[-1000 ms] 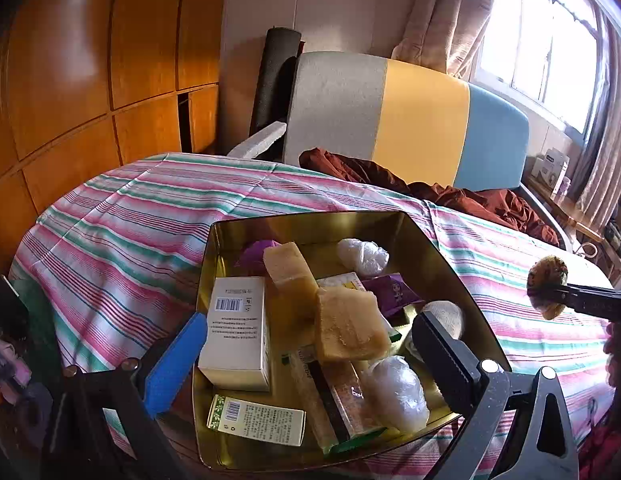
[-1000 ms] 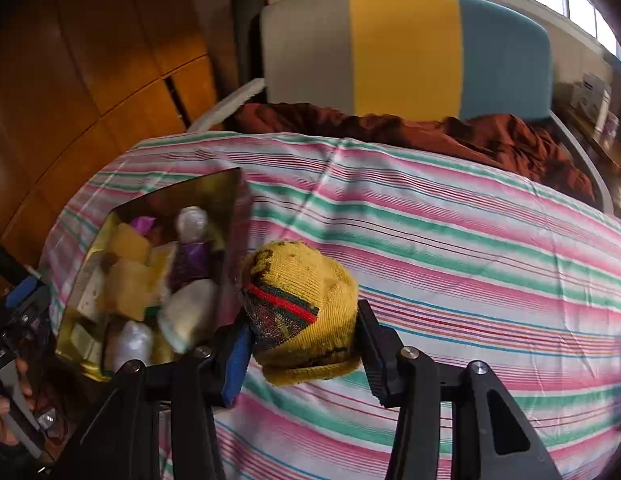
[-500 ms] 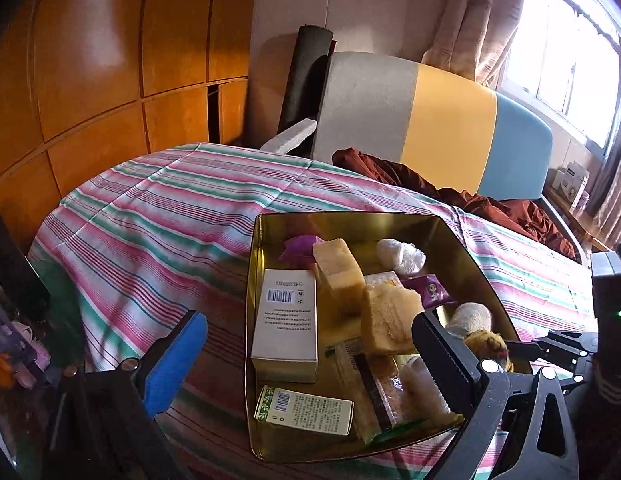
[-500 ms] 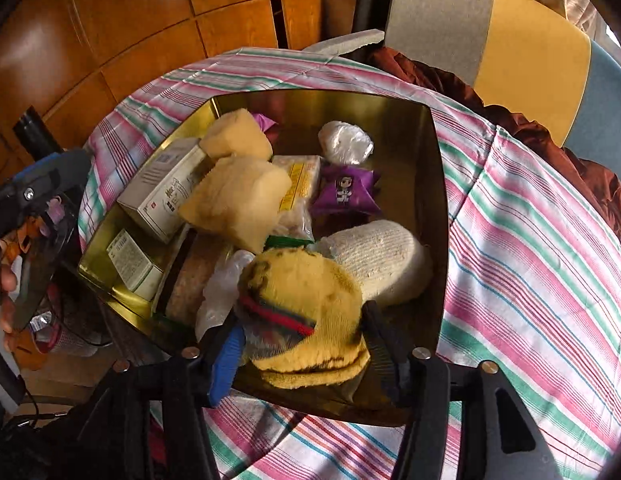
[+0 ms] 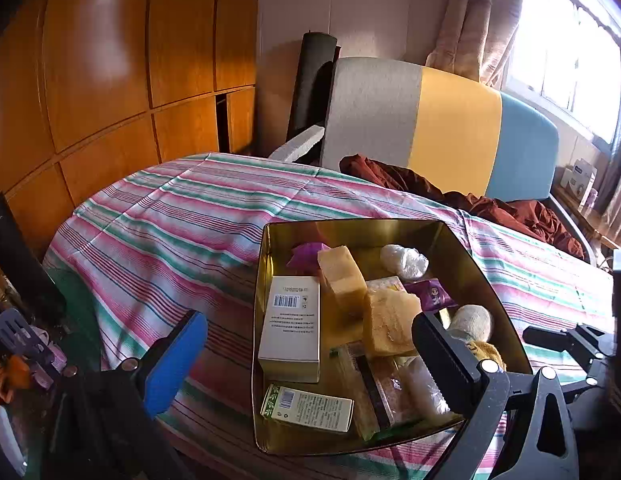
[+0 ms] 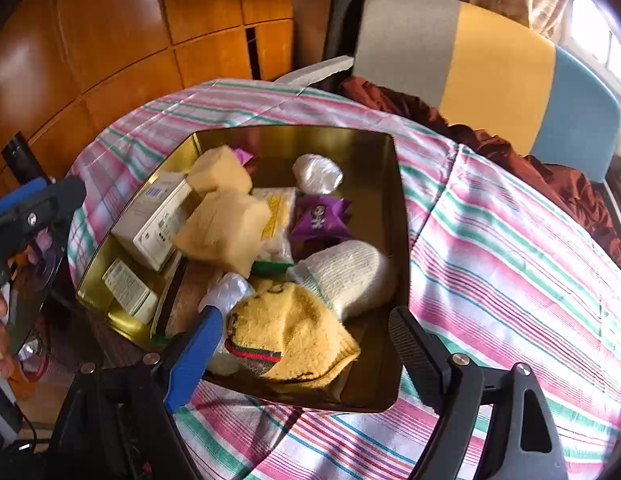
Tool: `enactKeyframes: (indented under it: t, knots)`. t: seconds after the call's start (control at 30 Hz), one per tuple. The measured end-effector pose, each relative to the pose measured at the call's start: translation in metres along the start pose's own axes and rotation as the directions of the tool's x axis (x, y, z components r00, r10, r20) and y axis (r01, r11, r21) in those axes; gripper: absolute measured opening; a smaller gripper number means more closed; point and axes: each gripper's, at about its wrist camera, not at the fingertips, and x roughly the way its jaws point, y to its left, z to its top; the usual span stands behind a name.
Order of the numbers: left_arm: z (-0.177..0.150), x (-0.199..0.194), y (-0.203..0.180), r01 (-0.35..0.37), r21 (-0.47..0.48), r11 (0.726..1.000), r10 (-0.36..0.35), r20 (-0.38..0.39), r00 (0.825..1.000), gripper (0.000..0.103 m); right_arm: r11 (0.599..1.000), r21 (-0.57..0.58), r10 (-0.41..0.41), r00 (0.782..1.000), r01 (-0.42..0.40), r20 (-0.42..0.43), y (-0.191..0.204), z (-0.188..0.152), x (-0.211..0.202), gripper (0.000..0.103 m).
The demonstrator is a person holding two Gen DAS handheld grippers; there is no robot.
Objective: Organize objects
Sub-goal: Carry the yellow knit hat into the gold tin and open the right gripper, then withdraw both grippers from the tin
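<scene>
Your right fingers (image 6: 302, 350) just opened, apart; yellow sock (image 6: 288, 334) released in gold tin (image 6: 398, 184) at 6 o'clock. Left fingers (image 5: 310, 354) apart, empty. Next: withdraw, seek stray item.

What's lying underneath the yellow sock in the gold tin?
The yellow sock lies on a clear plastic bag and against the white sock in the gold tin. Whatever is beneath its middle is covered.

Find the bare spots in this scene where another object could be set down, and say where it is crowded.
Free: the gold tin's far right corner beyond the wrapped white ball, and the striped cloth right of the tin. Crowded: the tin's left and near side, around the yellow sock.
</scene>
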Motion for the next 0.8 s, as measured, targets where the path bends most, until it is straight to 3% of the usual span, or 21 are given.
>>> enactKeyframes:
  t: [0.13, 0.4, 0.8]
  knots:
    - [-0.002, -0.011, -0.009, -0.017, 0.022, 1.0, 0.016, 0.025, 1.0, 0.103, 0.995, 0.077, -0.062, 0.996, 0.057, 0.057, -0.001, 0.004, -0.015, 0.087]
    - [-0.016, -0.02, -0.012, -0.045, -0.048, 0.998, 0.046, 0.009, 0.999, 0.103, 0.981, 0.116, -0.17, 0.979, 0.156, 0.116, 0.006, 0.006, -0.031, 0.087]
    - [-0.029, -0.025, -0.011, -0.041, -0.065, 0.997, 0.043, 0.026, 0.999, 0.103, 0.983, 0.093, -0.168, 0.979, 0.158, 0.117, 0.02, 0.005, -0.026, 0.087]
